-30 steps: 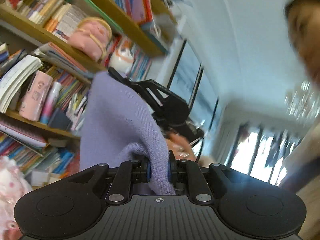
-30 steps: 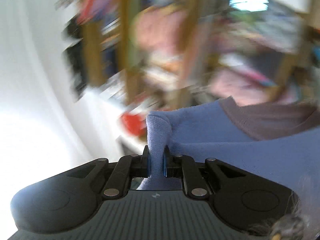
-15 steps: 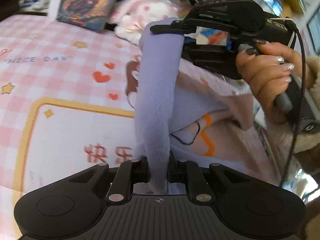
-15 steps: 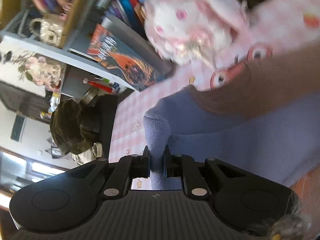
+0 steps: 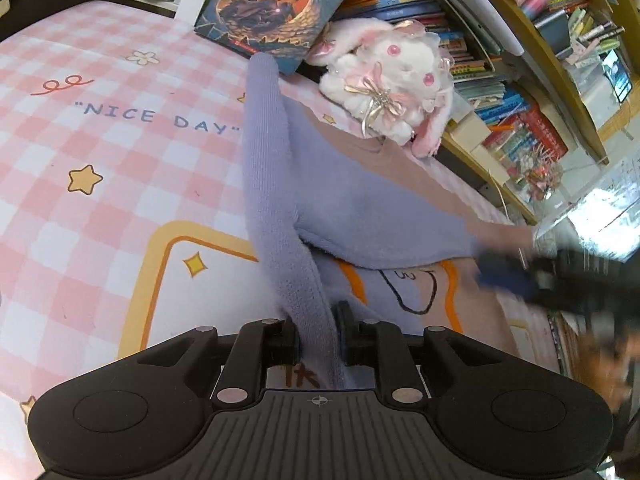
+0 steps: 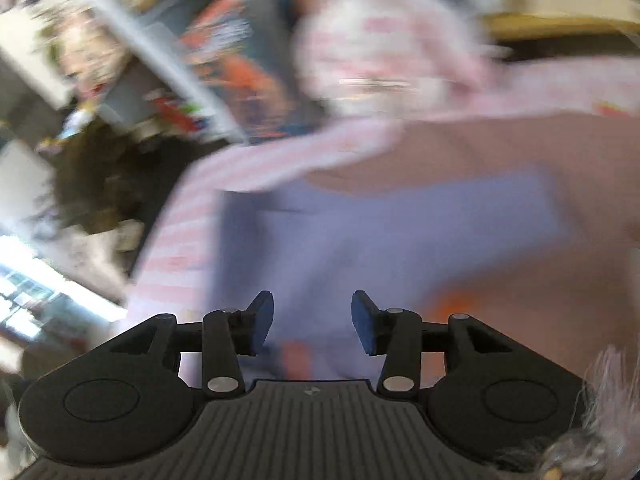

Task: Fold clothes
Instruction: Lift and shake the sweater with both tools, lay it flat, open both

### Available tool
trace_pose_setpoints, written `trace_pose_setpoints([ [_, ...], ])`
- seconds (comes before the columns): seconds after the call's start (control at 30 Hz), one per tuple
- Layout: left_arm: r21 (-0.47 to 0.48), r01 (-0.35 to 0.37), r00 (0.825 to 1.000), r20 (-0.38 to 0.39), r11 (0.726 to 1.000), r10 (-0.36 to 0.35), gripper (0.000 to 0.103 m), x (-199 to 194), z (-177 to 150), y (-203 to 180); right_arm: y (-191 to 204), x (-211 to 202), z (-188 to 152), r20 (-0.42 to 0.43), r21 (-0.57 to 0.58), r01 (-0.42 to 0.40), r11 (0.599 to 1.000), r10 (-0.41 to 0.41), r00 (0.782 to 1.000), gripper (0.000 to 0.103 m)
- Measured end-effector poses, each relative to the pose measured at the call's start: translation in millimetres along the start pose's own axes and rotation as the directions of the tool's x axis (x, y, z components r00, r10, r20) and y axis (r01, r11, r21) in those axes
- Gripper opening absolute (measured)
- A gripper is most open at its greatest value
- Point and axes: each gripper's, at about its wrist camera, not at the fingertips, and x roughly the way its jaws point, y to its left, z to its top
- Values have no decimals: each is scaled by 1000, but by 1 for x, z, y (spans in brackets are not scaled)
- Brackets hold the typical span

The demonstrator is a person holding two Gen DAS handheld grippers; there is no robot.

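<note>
The left hand-held gripper is clamped on a lavender sweater, pinching a long knit strip of it between its fingers. That strip runs away from the jaws in a taut band toward the far side of the bench. The rest of the sweater lies spread to the right of the band, lavender over a dusty-pink panel with orange and black outline stitching.

The right hand-held gripper has its jaws spread apart with nothing between them (this view is heavily blurred), hovering above the same lavender and pink fabric.

The bench wears a pink checked cloth printed "NICE DAY". A white plush rabbit sits just beyond the sweater's far edge, beside a leaning book and a crowded bookshelf.
</note>
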Motion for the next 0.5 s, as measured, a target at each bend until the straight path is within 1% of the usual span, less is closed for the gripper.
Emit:
trace_pose_setpoints([
  [0.07,1,-11,1000,3,1000,11,18,0,4,0,-30,-25,-17,45,40,99,994,-101,994,41],
  [0.13,16,-47,999,7,999,47,21,-6,6,-1,-54,-45,-33,76,67,181,981,-186,980,41],
  [0.17,29,-74,997,14,997,73,24,-11,7,-3,-62,-53,-40,83,75,214,974,-220,972,41],
  [0.2,52,-111,993,40,992,109,32,-17,10,-8,-71,-59,-47,87,82,244,966,-251,964,41],
  [0.23,74,-149,987,66,986,144,37,-23,13,-13,-77,-65,-54,87,81,275,958,-282,955,41],
  [0.27,96,-187,980,94,978,178,46,-29,16,-19,-81,-68,-59,87,72,299,952,-305,949,41],
  [0.3,116,-224,970,123,968,210,50,-35,18,-24,-84,-71,-64,87,62,320,945,-324,942,41],
  [0.37,155,-299,945,187,941,269,50,-48,21,-36,-85,-72,-72,73,18,352,936,-352,933,41],
  [0.4,172,-323,934,213,931,285,50,-53,23,-43,-83,-69,-74,71,-16,364,931,-362,930,41],
  [0.43,185,-324,932,230,928,279,50,-55,24,-50,-80,-67,-76,71,-53,374,926,-370,926,41],
  [0.5,220,-287,943,239,932,234,50,-51,27,-68,-76,-63,-78,63,-131,386,913,-381,922,39],
])
